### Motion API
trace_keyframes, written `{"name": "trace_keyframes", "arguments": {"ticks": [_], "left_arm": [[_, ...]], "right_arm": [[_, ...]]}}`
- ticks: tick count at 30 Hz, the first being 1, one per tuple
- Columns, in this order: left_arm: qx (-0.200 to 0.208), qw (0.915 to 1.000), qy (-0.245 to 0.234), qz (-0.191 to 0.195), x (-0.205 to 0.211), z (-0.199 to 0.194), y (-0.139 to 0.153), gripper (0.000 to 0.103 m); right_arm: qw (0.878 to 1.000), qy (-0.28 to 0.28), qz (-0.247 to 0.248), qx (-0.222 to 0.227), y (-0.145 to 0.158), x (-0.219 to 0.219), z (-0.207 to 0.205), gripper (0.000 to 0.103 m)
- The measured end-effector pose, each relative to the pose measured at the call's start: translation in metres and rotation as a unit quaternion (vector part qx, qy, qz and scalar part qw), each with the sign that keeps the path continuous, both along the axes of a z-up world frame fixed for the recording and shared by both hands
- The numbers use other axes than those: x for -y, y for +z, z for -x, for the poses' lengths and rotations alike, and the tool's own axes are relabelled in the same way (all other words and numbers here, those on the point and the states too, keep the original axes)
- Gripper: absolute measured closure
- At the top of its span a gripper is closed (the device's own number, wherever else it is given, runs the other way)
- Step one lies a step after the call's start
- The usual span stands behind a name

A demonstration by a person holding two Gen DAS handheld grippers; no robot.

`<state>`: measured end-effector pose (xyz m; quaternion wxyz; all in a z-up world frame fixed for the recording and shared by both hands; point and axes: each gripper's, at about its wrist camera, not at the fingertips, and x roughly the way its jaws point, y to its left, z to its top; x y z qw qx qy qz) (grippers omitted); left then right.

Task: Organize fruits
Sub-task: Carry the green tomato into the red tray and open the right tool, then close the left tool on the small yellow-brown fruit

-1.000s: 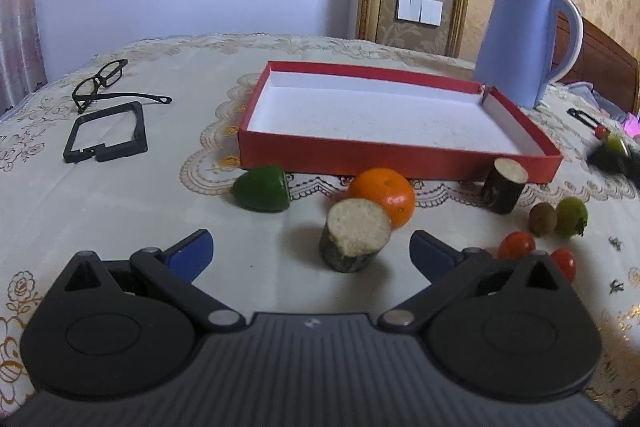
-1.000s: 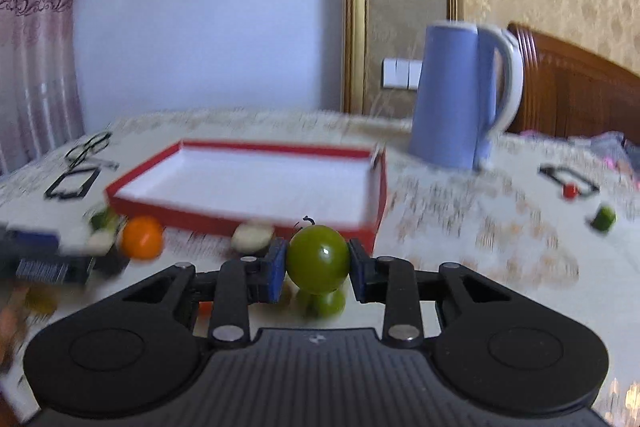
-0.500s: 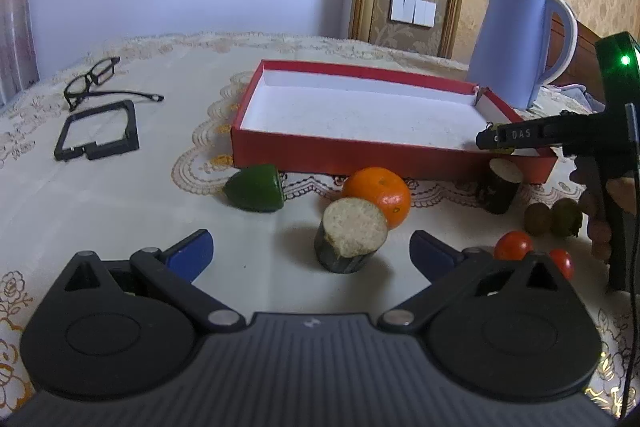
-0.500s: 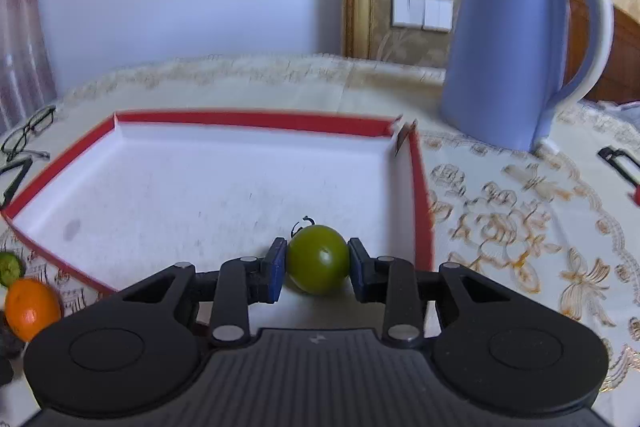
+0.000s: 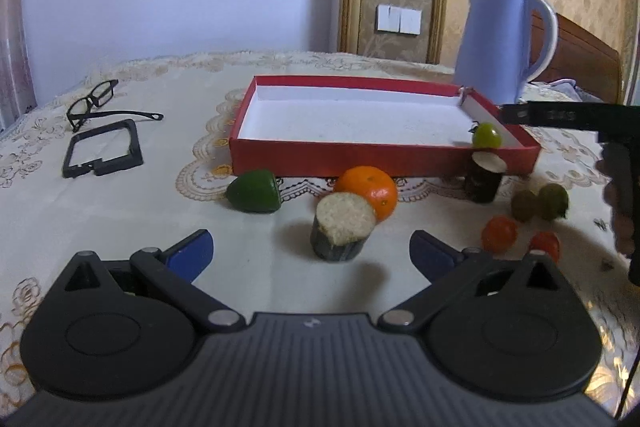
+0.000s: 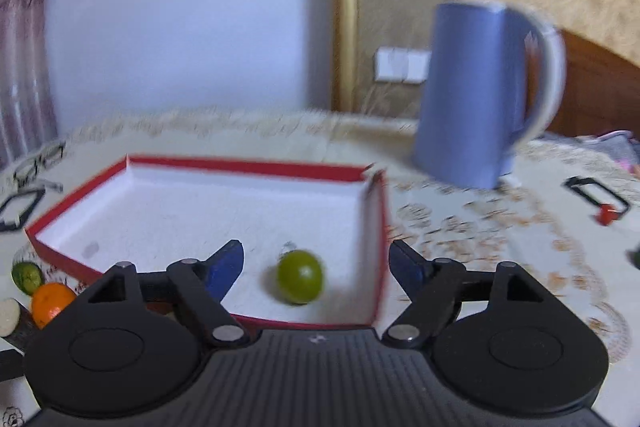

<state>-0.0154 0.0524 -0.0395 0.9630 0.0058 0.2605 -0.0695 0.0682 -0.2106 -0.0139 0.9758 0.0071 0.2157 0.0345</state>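
We hold both grippers spread, the right gripper over the tray's near right corner where the green fruit lies free by the right wall, the left gripper facing a stump and orange outside the front edge.

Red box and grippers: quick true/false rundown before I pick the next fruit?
1. The green tomato lies inside the red box. True.
2. The right gripper is shut on the tomato. False: it is open, fruit free.
3. The orange is in the box. False: it sits on the table in front of it.
4. The left gripper is open. True.
5. The kettle lies on its side. False: it stands upright.
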Motion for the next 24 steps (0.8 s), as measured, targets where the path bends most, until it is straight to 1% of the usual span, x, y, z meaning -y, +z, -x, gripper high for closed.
{"name": "trace_keyframes", "arguments": {"ticks": [2, 4, 7, 9, 10, 12, 14, 16, 17, 19, 21, 22, 24], "left_arm": [[0.001, 0.9999, -0.005, -0.014, -0.003, 0.009, -0.003, 0.0], [0.003, 0.9997, -0.011, -0.023, -0.008, 0.018, -0.005, 0.0], [0.004, 0.9999, -0.009, -0.007, -0.017, 0.027, -0.004, 0.0], [0.002, 0.9999, -0.013, 0.002, -0.02, 0.031, -0.003, 0.0], [0.0, 0.9999, -0.017, 0.003, -0.021, 0.032, -0.003, 0.0], [-0.004, 0.9998, -0.019, -0.005, -0.019, 0.033, -0.004, 0.0], [-0.008, 0.9997, -0.02, -0.01, -0.018, 0.033, -0.006, 0.0], [-0.015, 0.9998, -0.009, -0.006, -0.017, 0.031, -0.007, 0.0], [-0.02, 0.9997, -0.01, -0.001, -0.018, 0.03, -0.008, 0.0], [-0.028, 0.9996, -0.008, 0.006, -0.019, 0.028, -0.009, 0.0], [-0.028, 0.9995, -0.006, 0.009, -0.019, 0.028, -0.009, 0.0], [-0.03, 0.9995, -0.008, 0.008, -0.019, 0.027, -0.009, 0.002], [-0.03, 0.9995, -0.006, 0.007, -0.017, 0.027, -0.009, 0.003]], "right_arm": [[0.999, -0.035, -0.006, 0.016, 0.001, 0.015, 0.018, 0.02], [0.997, -0.069, -0.015, 0.01, -0.001, 0.031, 0.032, 0.019], [0.995, -0.09, -0.033, -0.004, -0.006, 0.05, 0.045, 0.019], [0.993, -0.11, -0.033, -0.032, -0.013, 0.056, 0.047, 0.019], [0.992, -0.115, -0.037, -0.038, -0.016, 0.059, 0.048, 0.019], [0.991, -0.12, -0.042, -0.05, -0.02, 0.063, 0.047, 0.019], [0.989, -0.132, -0.034, -0.062, -0.021, 0.062, 0.044, 0.019], [0.989, -0.129, -0.032, -0.064, -0.023, 0.064, 0.044, 0.019], [0.988, -0.136, -0.028, -0.065, -0.024, 0.065, 0.044, 0.019], [0.983, -0.172, -0.021, -0.065, -0.025, 0.067, 0.046, 0.019], [0.979, -0.192, -0.021, -0.061, -0.025, 0.073, 0.049, 0.019], [0.977, -0.2, -0.019, -0.066, -0.026, 0.075, 0.048, 0.019], [0.973, -0.214, -0.012, -0.081, -0.028, 0.078, 0.044, 0.019]]}}
